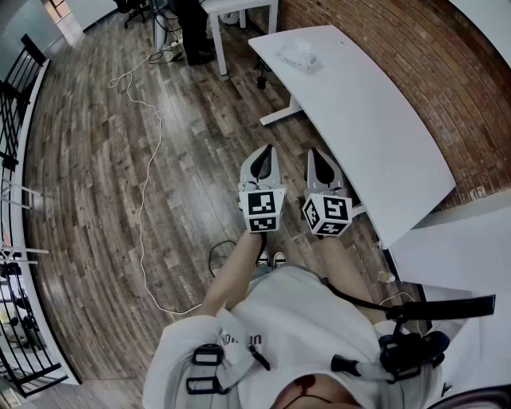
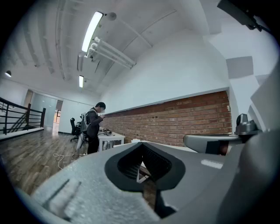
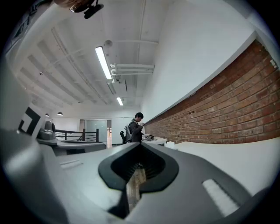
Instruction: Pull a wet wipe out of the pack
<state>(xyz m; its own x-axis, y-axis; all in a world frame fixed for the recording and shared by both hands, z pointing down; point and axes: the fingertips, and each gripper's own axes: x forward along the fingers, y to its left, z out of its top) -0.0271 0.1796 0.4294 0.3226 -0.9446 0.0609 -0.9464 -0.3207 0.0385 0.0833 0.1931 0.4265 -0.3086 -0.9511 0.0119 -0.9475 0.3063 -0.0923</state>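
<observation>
The wet wipe pack (image 1: pixel 297 54), a pale crinkled packet, lies near the far end of the long white table (image 1: pixel 375 120). Both grippers are held side by side over the wooden floor, well short of the pack and pointing level towards it. My left gripper (image 1: pixel 267 148) has its jaws together at the tip with nothing in them, as the left gripper view also shows (image 2: pixel 142 144). My right gripper (image 1: pixel 313 152) sits just off the table's near edge. Its jaws are also closed and empty in the right gripper view (image 3: pixel 139 145).
A brick wall (image 1: pixel 447 72) runs behind the table. A person (image 1: pixel 192 32) stands at a second white desk (image 1: pixel 239 6) farther off. A white cable (image 1: pixel 144 160) trails across the floor, and a black railing (image 1: pixel 16 104) lines the left side. Another white surface (image 1: pixel 455 248) lies at my right.
</observation>
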